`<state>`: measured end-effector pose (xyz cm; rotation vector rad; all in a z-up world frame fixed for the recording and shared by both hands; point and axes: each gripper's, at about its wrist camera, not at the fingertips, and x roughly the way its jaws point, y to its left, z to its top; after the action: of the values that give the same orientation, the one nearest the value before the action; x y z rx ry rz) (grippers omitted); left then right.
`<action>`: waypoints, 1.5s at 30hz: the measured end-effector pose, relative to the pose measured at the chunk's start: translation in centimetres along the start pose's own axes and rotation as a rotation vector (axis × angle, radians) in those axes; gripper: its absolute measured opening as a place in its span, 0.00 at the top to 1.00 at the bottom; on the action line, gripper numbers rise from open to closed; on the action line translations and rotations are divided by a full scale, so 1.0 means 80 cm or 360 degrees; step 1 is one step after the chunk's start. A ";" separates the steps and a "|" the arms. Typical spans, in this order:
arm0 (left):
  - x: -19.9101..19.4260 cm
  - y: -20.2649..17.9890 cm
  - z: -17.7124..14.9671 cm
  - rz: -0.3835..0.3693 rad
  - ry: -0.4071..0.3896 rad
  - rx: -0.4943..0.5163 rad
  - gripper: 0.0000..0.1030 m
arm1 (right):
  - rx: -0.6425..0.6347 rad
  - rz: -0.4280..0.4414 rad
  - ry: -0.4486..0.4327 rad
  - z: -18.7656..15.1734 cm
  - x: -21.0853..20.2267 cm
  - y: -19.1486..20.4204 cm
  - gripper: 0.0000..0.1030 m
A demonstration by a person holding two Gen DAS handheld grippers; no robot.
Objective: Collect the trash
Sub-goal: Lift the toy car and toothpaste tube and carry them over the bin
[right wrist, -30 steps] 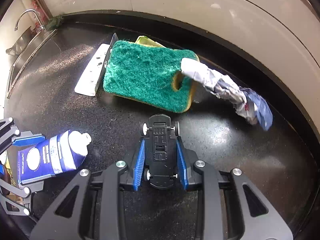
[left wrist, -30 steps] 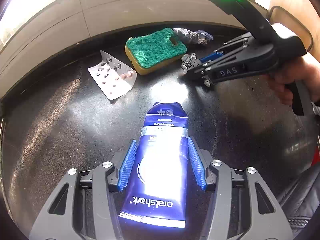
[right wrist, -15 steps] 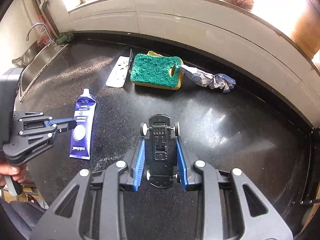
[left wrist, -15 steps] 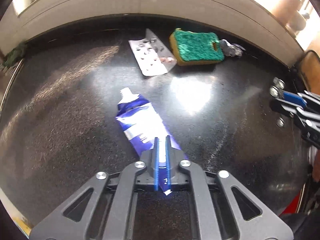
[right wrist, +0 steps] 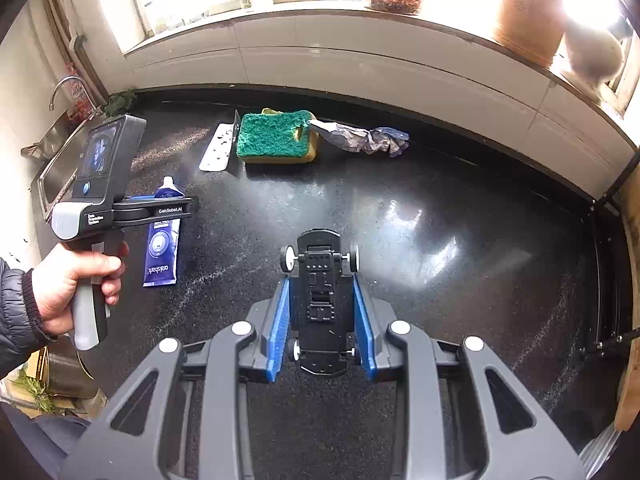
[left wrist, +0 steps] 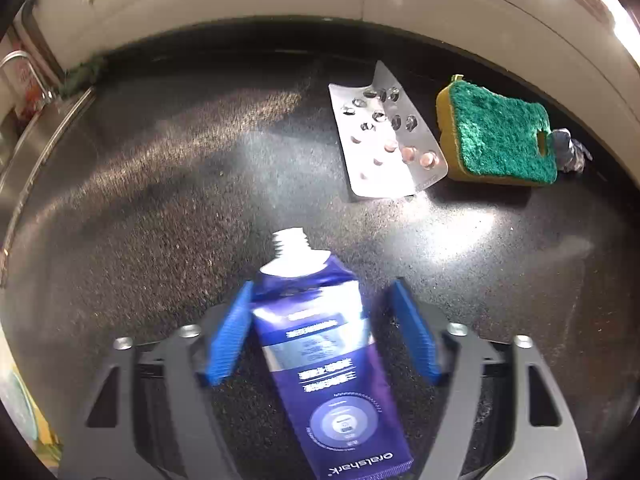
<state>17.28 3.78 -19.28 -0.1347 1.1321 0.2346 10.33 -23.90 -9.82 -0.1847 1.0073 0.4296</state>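
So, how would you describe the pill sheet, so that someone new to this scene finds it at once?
Start from the black countertop and look toward the white back wall. There the green and yellow sponge lies, and the pill sheet leans against its side, on the sink side. It is the only flat silver thing, with rows of small blisters, a few still pink.

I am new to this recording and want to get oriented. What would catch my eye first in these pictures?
First, the black toy car, belly up, clamped in the right gripper above the dark countertop. Next, the blue toothpaste tube, uncapped, lying between the opening jaws of the left gripper. Behind, near the wall, a green sponge sits beside a silver pill blister.
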 end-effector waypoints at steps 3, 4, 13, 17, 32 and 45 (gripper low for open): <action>-0.009 -0.011 -0.004 -0.0121 0.0031 0.0036 0.50 | 0.0010 -0.0006 0.0000 -0.011 -0.007 -0.009 0.71; -0.015 -0.017 -0.007 -0.0126 0.0016 0.0064 0.50 | 0.0010 -0.0005 0.0001 -0.013 -0.008 -0.011 0.71; -0.126 -0.042 -0.047 -0.0231 -0.0185 0.0203 0.50 | -0.0033 0.0017 -0.0041 -0.009 -0.021 -0.006 0.71; -0.167 -0.031 -0.069 -0.0249 -0.0210 0.0197 0.50 | -0.0059 0.0028 -0.0063 0.000 -0.026 0.004 0.71; -0.239 0.108 -0.115 -0.0076 -0.0276 0.0017 0.50 | -0.0336 0.0235 -0.0092 0.048 -0.018 0.161 0.71; -0.298 0.323 -0.236 0.0313 -0.0284 -0.0466 0.50 | -0.0924 0.0765 0.0057 0.034 0.007 0.483 0.71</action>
<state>-15.45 21.72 -5.26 -0.2570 0.9286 0.5774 -3.92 12.02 -7.07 -0.4740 0.9371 1.1610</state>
